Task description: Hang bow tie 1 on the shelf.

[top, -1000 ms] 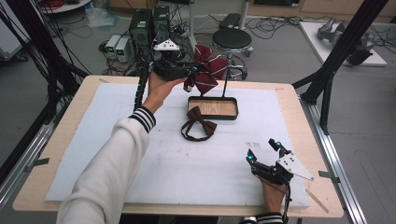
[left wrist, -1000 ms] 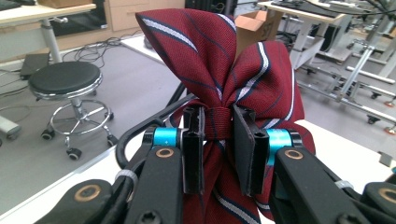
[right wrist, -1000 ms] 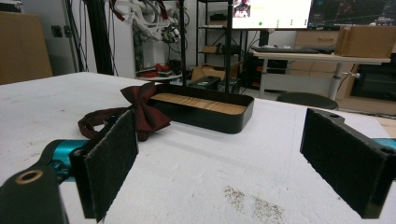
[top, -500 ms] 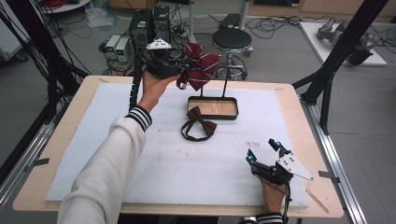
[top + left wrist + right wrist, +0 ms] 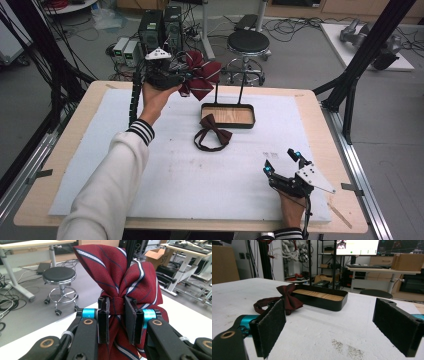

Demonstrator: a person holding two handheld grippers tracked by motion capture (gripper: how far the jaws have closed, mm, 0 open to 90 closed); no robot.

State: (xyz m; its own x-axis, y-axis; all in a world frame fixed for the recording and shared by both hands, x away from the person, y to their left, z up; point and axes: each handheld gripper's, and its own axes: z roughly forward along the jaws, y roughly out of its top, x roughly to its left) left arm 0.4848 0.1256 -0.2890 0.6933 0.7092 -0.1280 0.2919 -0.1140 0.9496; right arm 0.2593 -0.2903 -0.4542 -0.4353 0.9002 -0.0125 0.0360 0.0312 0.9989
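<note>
Left gripper [image 5: 117,315] clamps the soft, light striped bow tie [image 5: 120,277] at its knot, the firmest hold; at five o'clock, right gripper [image 5: 282,162] rests jaws apart.

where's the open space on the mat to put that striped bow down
The white mat is bare along its left side, and across the near middle between the sleeve and the right gripper. It is crowded around the black tray and the brown bow tie lying against its front. The left gripper holds the striped bow above the far edge.
</note>
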